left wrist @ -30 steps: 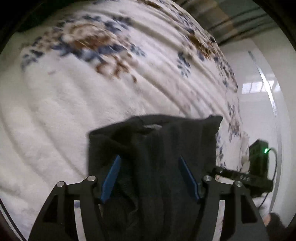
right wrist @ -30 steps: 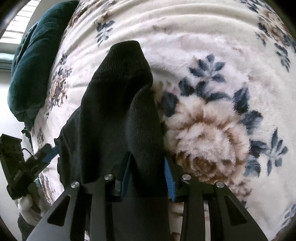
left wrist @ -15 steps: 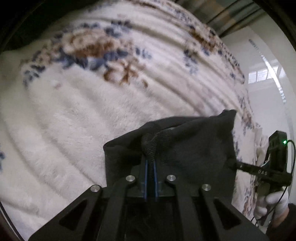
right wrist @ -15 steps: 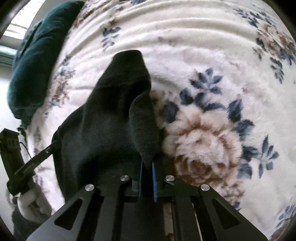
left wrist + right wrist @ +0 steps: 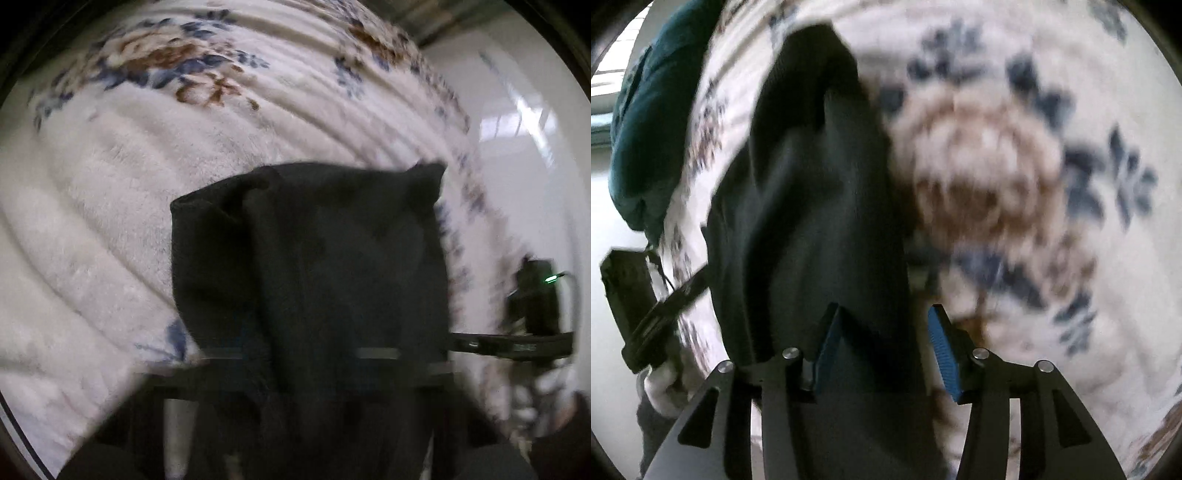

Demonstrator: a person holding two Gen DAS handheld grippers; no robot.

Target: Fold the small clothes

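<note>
A small black knit garment (image 5: 314, 258) lies on a white fleece blanket with blue and brown flowers (image 5: 110, 184). In the left wrist view the cloth drapes over my left gripper (image 5: 303, 354); the frame is blurred and the fingers are hidden. In the right wrist view the garment (image 5: 812, 203) runs between the blue pads (image 5: 942, 354) of my right gripper (image 5: 882, 343), whose jaws stand apart around the cloth. Each gripper shows at the edge of the other's view.
A dark green cushion or bundle (image 5: 646, 129) lies at the blanket's far left edge. The blanket's edge and a pale glossy floor (image 5: 517, 166) lie to the right in the left wrist view. A gloved hand (image 5: 661, 384) holds the left gripper.
Both grippers closed on the garment half a second ago. Now the right jaws have opened again. Both views are motion-blurred, and the cloth now covers the left gripper's fingers.
</note>
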